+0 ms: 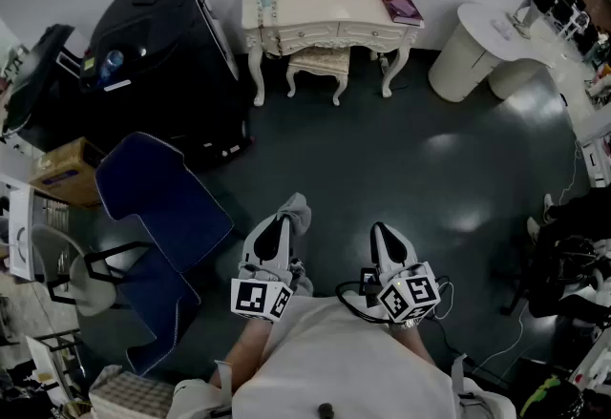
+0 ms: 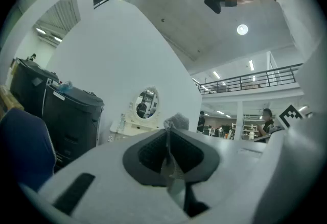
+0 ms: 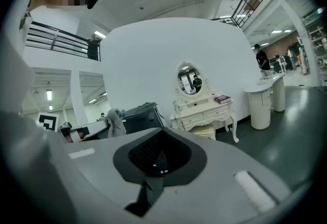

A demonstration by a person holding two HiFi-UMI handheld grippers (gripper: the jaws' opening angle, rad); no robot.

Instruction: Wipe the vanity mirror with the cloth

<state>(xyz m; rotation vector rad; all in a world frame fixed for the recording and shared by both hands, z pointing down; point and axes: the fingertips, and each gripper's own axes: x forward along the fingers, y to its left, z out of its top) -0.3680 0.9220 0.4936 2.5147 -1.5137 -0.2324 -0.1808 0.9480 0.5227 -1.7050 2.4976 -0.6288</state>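
Largest item on record is the dark floor, lying between my position and the far white wall. Against that wall, at the left, stands a big black case; a blue chair sits nearer, to the left of both grippers. The cream vanity table stands at the wall straight ahead, with a padded stool tucked between its legs. The mirror stands upright on the back of the table. It is oval, in a carved cream frame, and its glass reflects figures too small for me to make out. It lies well apart from both grippers, directly ahead of them across the floor. Left gripper: jaws pinching the cloth, which is pale grey and soft. In the left gripper view I see one thin fold of it running down between the pads and a fuzzy tuft standing out past the tips. Right gripper: jaws pressed together, nothing between them, held just beside the left one at about the same height. A dark red book lies on the right end of the tabletop.
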